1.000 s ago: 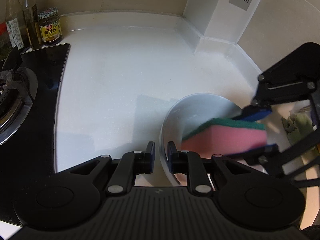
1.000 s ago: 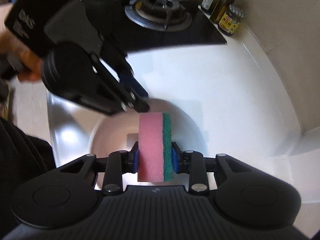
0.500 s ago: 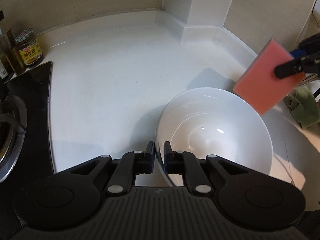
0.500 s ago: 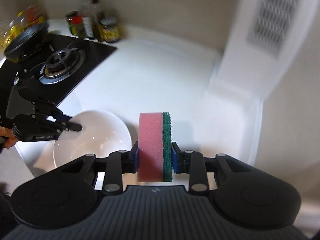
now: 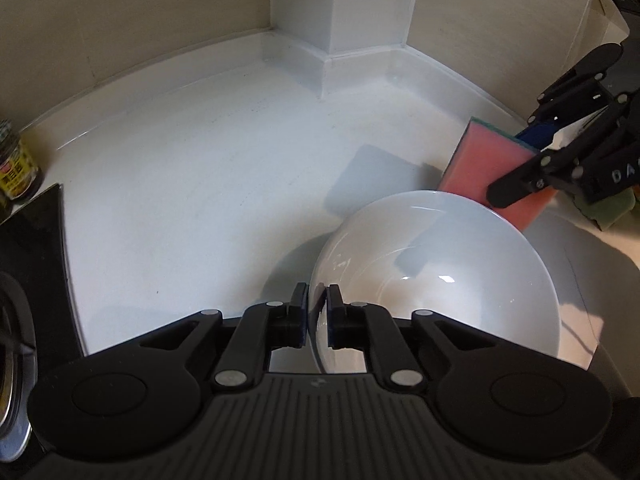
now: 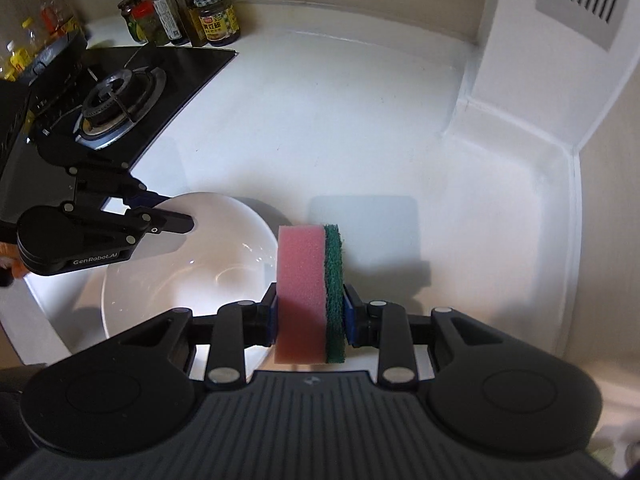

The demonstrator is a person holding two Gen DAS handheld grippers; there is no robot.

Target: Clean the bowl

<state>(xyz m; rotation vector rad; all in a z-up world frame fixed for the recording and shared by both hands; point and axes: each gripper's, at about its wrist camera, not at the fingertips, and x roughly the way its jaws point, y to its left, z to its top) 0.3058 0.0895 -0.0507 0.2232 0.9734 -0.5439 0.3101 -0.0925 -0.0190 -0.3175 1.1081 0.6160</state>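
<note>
A white bowl (image 5: 440,280) sits on the white counter; it also shows in the right wrist view (image 6: 192,256). My left gripper (image 5: 317,312) is shut on the bowl's near rim, one finger inside and one outside. My right gripper (image 6: 310,312) is shut on a pink sponge with a green scouring side (image 6: 308,288). In the left wrist view the sponge (image 5: 492,172) is held just beyond the bowl's far right rim, outside the bowl, over the counter.
A black gas hob (image 6: 112,96) lies left of the bowl. Jars and bottles (image 6: 192,16) stand against the back wall. A white boxed column (image 5: 340,4) fills the corner. A green cloth (image 5: 608,208) lies at the right.
The sponge was inside the bowl a second ago, then lifted out to the right. It has since come down lower beside the bowl's far rim. The bowl tipped back level.
</note>
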